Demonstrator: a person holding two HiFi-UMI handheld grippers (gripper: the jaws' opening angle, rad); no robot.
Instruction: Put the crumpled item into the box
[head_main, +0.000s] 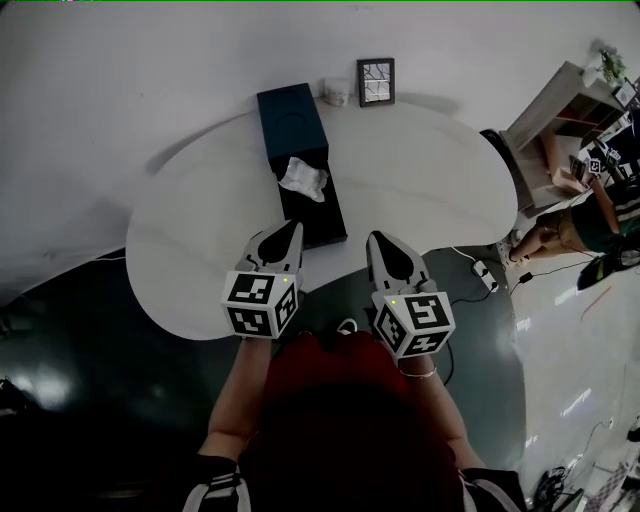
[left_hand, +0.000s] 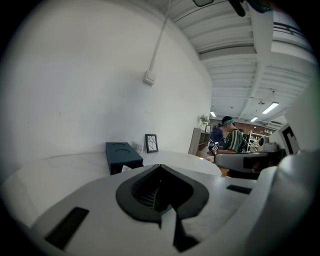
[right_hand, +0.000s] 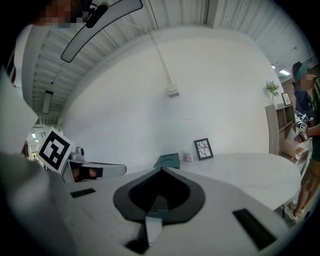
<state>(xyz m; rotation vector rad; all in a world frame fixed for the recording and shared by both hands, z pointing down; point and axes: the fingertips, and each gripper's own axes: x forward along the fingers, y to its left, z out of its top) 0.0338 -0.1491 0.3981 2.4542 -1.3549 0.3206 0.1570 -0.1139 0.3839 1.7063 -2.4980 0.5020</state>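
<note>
On the white round table (head_main: 430, 190) lies a long dark blue box (head_main: 292, 122), and the same box (left_hand: 121, 155) (right_hand: 167, 161) shows in both gripper views. The crumpled white item (head_main: 302, 178) rests in the box's open black half, and a corner of the item (left_hand: 126, 168) peeks out in the left gripper view. My left gripper (head_main: 291, 231) hovers just short of the box's near end, shut and empty. To the right of the box, my right gripper (head_main: 377, 241) is held level with the left one, its jaws together with nothing between them.
A small framed picture (head_main: 375, 81) and a little white jar (head_main: 337, 92) stand at the table's far edge behind the box. A shelf unit (head_main: 575, 110) and people (head_main: 600, 215) are off to the right. Cables and a power strip (head_main: 482, 270) lie on the dark floor.
</note>
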